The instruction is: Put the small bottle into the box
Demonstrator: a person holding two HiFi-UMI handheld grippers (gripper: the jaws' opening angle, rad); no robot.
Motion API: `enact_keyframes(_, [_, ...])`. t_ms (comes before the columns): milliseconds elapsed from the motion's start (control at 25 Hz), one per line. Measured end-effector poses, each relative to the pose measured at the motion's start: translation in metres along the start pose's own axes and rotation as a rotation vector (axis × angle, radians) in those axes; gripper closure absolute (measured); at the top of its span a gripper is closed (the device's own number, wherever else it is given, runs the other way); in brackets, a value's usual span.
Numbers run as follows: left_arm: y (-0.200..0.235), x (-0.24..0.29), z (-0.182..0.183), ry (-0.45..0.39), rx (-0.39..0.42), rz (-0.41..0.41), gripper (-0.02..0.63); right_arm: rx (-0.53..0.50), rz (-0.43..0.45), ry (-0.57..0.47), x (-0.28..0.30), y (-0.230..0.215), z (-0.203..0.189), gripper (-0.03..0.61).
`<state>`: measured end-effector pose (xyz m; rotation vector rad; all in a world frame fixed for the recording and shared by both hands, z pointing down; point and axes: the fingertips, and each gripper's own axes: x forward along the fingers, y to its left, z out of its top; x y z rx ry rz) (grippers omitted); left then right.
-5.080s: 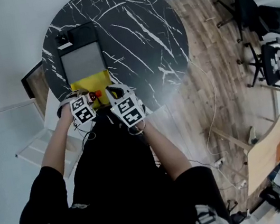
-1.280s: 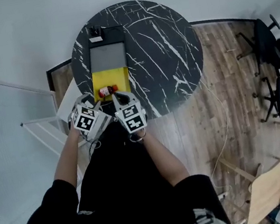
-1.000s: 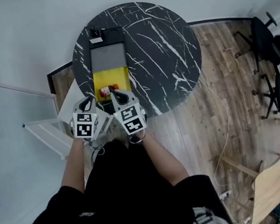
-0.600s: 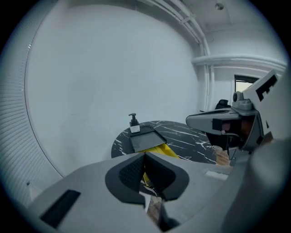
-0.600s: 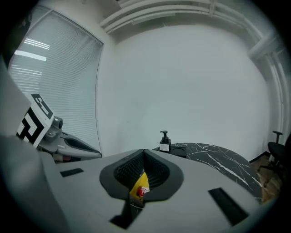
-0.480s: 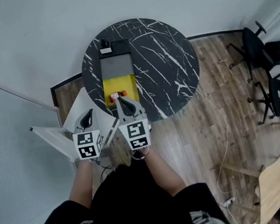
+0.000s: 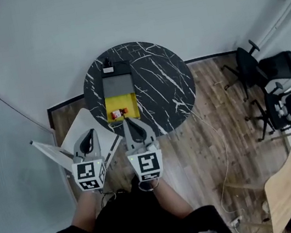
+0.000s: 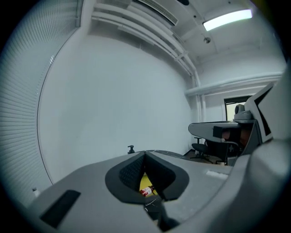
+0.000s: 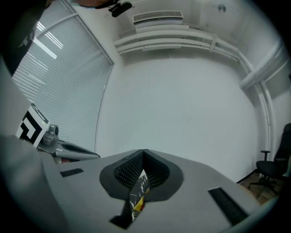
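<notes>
The round black marble desk (image 7: 156, 83) is streaked with thin white veins. The open rectangular box (image 7: 111, 103) on it is bright yellow inside, with a plain grey lid panel (image 7: 116, 84). The small bottle (image 7: 117, 113) shows red and white. The left gripper (image 7: 88, 133) and the right gripper (image 7: 126, 121) are grey, each carrying a white cube printed with black square markers. The plank floor (image 7: 195, 143) is brown wood grain. The person's clothing (image 7: 137, 226) is black.

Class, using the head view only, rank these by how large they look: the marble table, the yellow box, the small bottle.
1. marble table
2. yellow box
3. small bottle, lying inside the box
</notes>
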<state>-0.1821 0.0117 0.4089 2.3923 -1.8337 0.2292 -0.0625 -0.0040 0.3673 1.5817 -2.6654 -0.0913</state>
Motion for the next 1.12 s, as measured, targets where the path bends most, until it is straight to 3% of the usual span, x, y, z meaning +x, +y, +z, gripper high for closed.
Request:
enact_keyframes(160, [-0.007,-0.017,0.024,-0.061,-0.004,-0.034,0.615,0.004,-0.015,-0.042,-0.015,0.008,0.023,0.583])
enact_keyframes(440, [0.000,-0.038,0.036,-0.108,0.006,-0.030,0.614,-0.009,-0.011,-0.020,-0.027,0.028,0.024,0.583])
enact_keyframes(1120, [0.035,-0.056,0.033,-0.126,0.035,-0.025,0.614,-0.047,-0.018,-0.046,-0.018,0.065,0.035,0.583])
